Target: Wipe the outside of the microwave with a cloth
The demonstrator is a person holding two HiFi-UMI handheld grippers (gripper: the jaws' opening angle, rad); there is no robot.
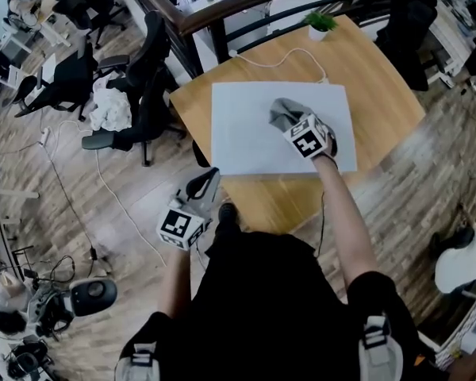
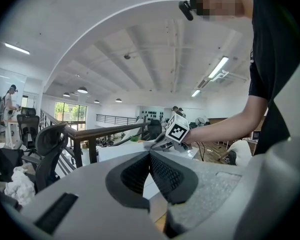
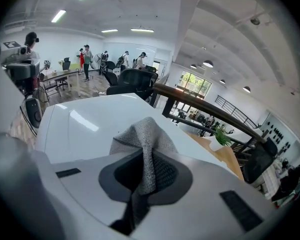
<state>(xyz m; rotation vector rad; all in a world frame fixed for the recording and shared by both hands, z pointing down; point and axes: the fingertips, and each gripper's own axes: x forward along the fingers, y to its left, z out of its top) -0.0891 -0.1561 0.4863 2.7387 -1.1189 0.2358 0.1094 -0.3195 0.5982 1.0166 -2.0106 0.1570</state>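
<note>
Lowest in the head view, the left gripper (image 1: 205, 182) hangs closed and empty off the table (image 1: 381, 78) front edge. Right gripper (image 1: 292, 124) pinches a grey cloth (image 1: 281, 111) on the microwave (image 1: 242, 137) top, with open white surface leftward.

White box-shaped microwave (image 1: 254, 137) (image 3: 75, 129), seen from above: its flat, glossy top faces up, and it stands square on the light wooden table (image 1: 381, 86), towards the near edge. Grey textured cloth (image 1: 282, 114) (image 3: 142, 134): bunched into a raised fold, resting on the microwave's top, right of centre and towards the far edge. One pinched ridge of the cloth is clamped between the closed jaws of the right gripper (image 1: 295, 127); the loose remainder spreads onto the white surface.
</note>
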